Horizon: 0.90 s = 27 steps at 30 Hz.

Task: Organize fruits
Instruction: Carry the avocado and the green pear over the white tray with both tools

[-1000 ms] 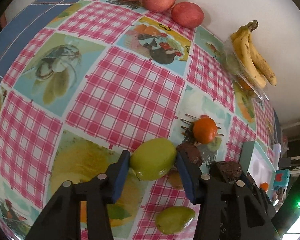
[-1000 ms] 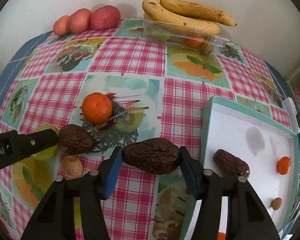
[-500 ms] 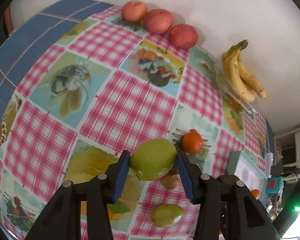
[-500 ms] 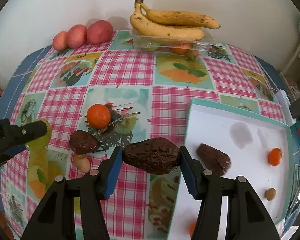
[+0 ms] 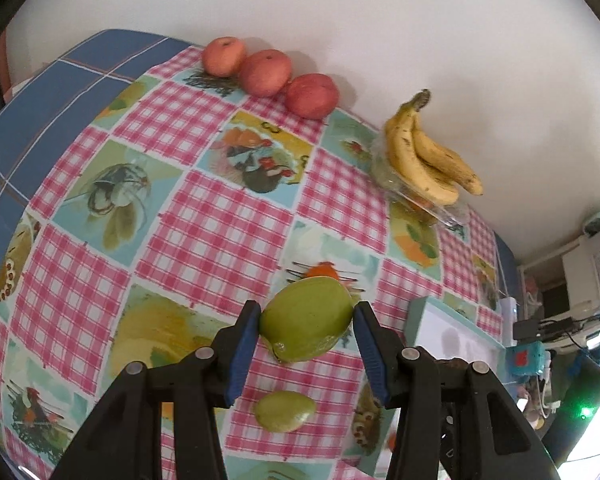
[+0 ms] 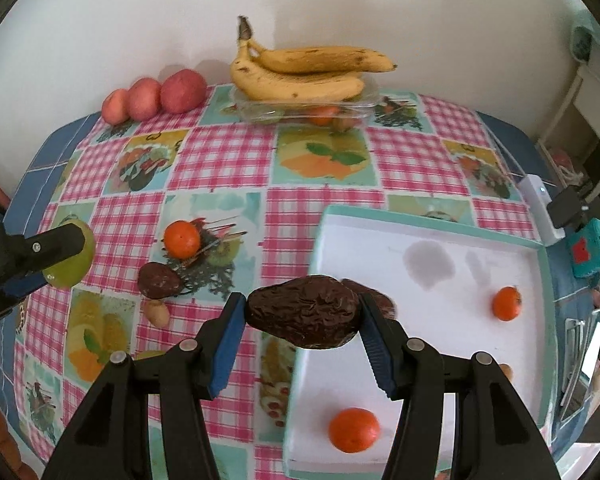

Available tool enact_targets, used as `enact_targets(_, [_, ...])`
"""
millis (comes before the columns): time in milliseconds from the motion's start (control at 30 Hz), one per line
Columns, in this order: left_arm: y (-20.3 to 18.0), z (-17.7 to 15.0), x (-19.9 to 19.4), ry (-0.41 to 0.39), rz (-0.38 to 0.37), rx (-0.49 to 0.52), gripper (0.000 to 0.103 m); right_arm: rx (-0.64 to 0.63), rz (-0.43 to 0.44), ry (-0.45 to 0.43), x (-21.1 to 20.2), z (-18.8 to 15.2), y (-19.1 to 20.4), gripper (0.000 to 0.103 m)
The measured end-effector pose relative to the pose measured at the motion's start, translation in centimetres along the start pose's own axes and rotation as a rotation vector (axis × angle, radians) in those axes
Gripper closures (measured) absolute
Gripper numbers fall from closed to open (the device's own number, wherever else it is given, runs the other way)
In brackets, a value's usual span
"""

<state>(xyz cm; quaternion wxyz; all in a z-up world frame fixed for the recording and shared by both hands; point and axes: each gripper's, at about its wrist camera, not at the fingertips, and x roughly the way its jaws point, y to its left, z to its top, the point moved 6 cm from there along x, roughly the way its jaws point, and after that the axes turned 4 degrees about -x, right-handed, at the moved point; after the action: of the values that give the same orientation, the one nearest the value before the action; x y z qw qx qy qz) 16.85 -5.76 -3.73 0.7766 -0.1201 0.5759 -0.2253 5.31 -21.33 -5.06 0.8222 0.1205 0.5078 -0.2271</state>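
Right gripper point(image 6: 302, 322): clamps dark wrinkled avocado point(image 6: 304, 322), long axis crosswise, over tray point(image 6: 440, 224) near edge. Left gripper point(image 5: 306, 334): holds green mango point(image 5: 306, 328), farther off.

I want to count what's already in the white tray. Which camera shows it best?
The right wrist view: the white tray lies open below the right gripper, its contents visible. The left wrist view shows only one tray corner at the edge.
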Motion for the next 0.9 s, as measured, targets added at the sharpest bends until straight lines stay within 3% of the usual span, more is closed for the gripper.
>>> enact_targets(267, [-3.0, -1.8, 0.3, 0.025, -0.011, 0.074, 0.052, 0.094, -0.031, 0.033, 0.5, -1.4, -5.0, 0.045])
enact_targets(467, [-6.8, -4.4, 1.7, 0.106, -0.092, 0.130, 0.052, 0.195, -0.054, 0.054, 0.8, -2.8, -9.5, 0.045])
enact_targets(900, [-13.5, -10.2, 4.6, 0.221, -0.124, 0.288, 0.052, 0.331, -0.106, 0.057, 0.4, -5.0, -17.1, 0.045])
